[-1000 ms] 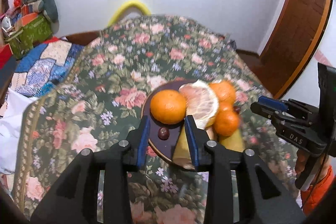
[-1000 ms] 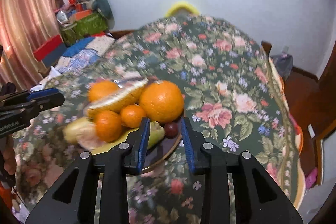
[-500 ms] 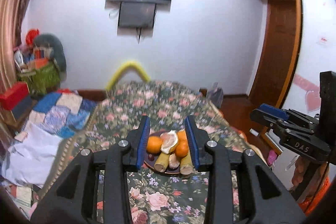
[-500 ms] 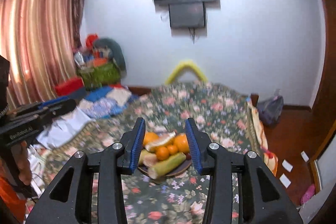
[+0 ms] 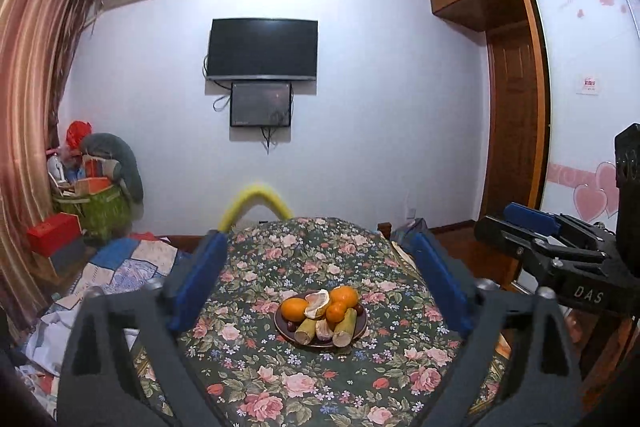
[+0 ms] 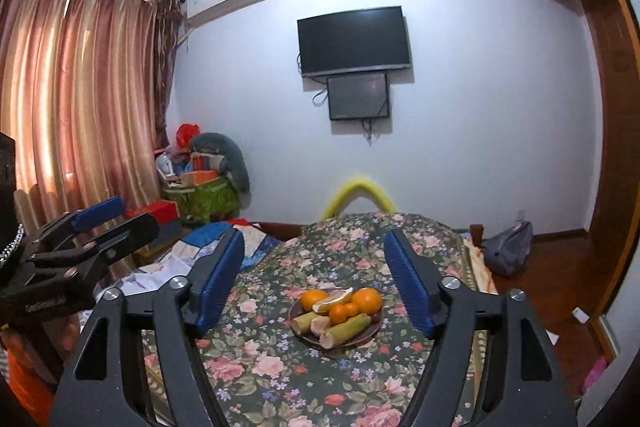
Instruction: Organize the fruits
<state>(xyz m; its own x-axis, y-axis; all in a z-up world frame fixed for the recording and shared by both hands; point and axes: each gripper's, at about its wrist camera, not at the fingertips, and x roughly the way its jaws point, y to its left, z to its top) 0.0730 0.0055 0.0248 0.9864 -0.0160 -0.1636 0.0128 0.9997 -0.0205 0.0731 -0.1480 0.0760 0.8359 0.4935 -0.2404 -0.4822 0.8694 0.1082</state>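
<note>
A dark round plate (image 5: 282, 325) sits on the floral tablecloth and holds oranges (image 5: 295, 309), a peeled pomelo piece (image 5: 317, 303), pale green cane sticks (image 5: 346, 323) and small dark fruits. In the right wrist view the plate (image 6: 297, 311) holds the same oranges (image 6: 366, 299). My left gripper (image 5: 320, 281) is open and empty, held back and above the plate. My right gripper (image 6: 314, 279) is open and empty, also far back from the plate. Each gripper shows at the edge of the other's view.
The floral table (image 5: 328, 379) has a yellow chair back (image 5: 256, 201) behind it. A quilt-covered bed (image 5: 120, 267) and a pile of boxes (image 5: 92, 203) lie at the left. A wooden door (image 5: 516, 131) stands at the right. A bag (image 6: 508, 247) lies on the floor.
Both grippers have pulled far back and up from the plate, and both have opened wide. The plate of fruit now looks small and distant.
</note>
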